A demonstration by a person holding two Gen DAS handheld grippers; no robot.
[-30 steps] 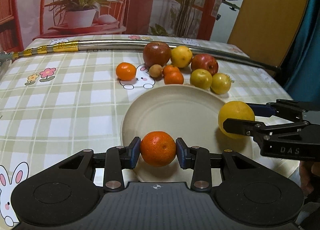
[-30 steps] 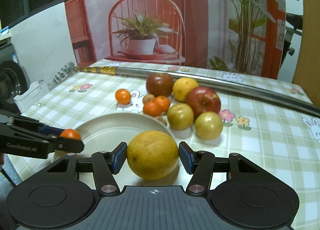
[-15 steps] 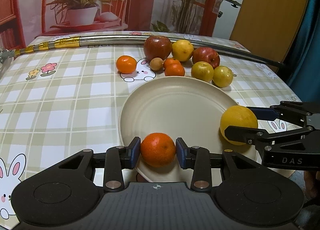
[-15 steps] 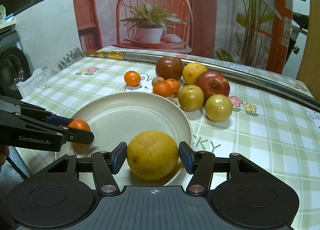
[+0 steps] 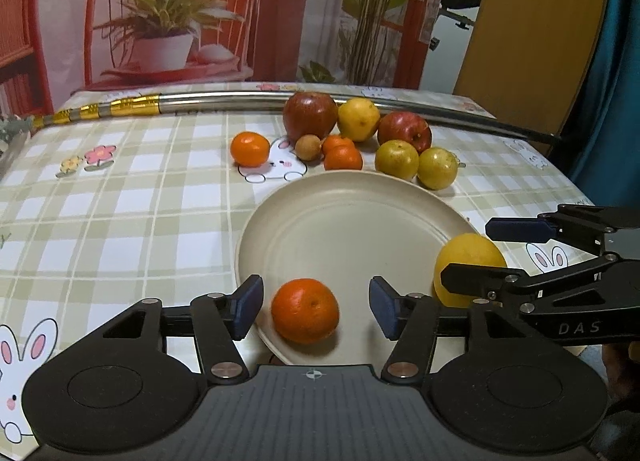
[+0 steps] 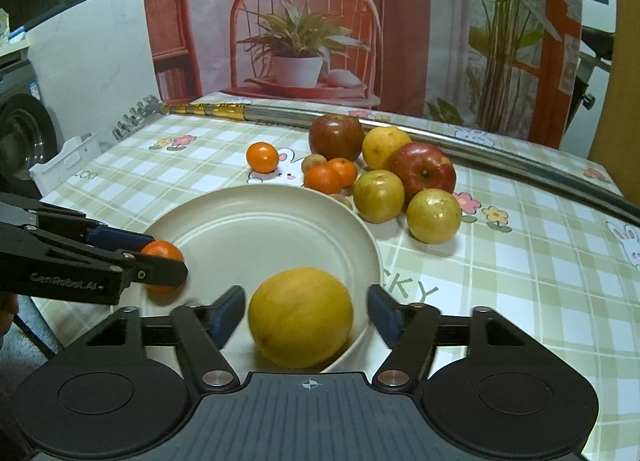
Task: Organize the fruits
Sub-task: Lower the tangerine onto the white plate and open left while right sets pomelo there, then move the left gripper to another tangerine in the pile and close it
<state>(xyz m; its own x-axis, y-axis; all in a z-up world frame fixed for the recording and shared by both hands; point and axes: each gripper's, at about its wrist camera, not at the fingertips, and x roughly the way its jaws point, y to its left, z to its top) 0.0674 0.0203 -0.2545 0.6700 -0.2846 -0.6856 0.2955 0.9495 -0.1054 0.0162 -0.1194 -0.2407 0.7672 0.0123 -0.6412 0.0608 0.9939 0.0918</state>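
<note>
Hidden and blurred parts around the plate (image 6: 256, 197)

The left gripper's near finger (image 6: 160, 273) covers most of the small orange (image 6: 162, 251); a brown fruit (image 6: 345, 201) peeks from behind the plate's far rim; the yellow citrus (image 6: 300, 317) is motion-blurred.

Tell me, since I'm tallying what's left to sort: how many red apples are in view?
2, both on the tablecloth beyond the plate: a darker apple by the metal pole, another apple right of it. None looks hidden.

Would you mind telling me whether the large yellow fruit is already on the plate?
Yes. The yellow fruit sits inside the plate at its near rim, with gaps between it and both pads of the opening right tongs.
</note>
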